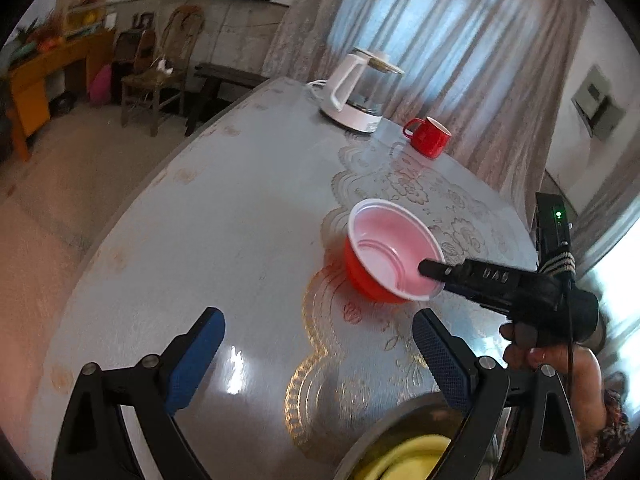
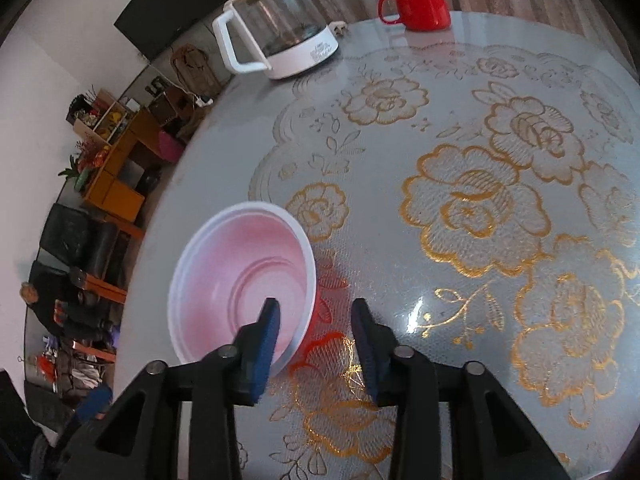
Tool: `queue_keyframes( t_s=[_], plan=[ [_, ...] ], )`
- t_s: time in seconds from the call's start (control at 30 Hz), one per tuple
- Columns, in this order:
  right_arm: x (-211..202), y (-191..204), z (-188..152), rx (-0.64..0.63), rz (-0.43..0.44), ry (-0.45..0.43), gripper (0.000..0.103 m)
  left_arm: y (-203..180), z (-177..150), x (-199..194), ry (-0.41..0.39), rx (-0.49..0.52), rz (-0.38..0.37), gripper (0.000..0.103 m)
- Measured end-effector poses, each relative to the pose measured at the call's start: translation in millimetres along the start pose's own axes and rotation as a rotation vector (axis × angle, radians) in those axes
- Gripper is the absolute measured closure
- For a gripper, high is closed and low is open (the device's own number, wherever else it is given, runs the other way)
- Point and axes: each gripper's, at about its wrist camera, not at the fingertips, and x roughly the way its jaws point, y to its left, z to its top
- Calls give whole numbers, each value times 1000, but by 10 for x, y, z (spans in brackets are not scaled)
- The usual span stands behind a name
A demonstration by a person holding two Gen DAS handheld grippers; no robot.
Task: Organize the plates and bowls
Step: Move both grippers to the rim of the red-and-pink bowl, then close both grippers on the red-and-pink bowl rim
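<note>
Blue fingers of the right hand-held gripper straddle the bowl rim (one inside, one outside), partly open, not yet pinching; left hand-held gripper hangs wide open, farther back.

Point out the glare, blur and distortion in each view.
Left wrist: window behind the curtain blows out, glare patch on the table, yellow dish blurred, edges curve. Right wrist: small glint on the table, bowl sharp, fisheye bends the table rim.
</note>
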Motion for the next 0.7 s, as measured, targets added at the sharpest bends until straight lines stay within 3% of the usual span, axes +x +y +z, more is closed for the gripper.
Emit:
queue_keyframes(
  t_s=[0.1, 0.33, 0.47, 0.6, 0.7],
  plan=[
    [20, 21, -41, -23, -1, -3, 85, -96, 94, 122, 5, 37, -6, 9],
    [-25, -2, -141, -31, 22, -3, 92, -264, 230, 422, 36, 82, -20, 28],
    [-27, -26, -201, -28, 15, 13, 92, -365, 247, 637, 94, 109, -17, 46],
    [-22, -41, -244, -27, 15, 15, 92, -427, 227, 788, 132, 144, 11, 75],
    [-24, -57, -249, -16, 33, 14, 92, -443, 204, 822, 139, 166, 13, 86]
  ],
)
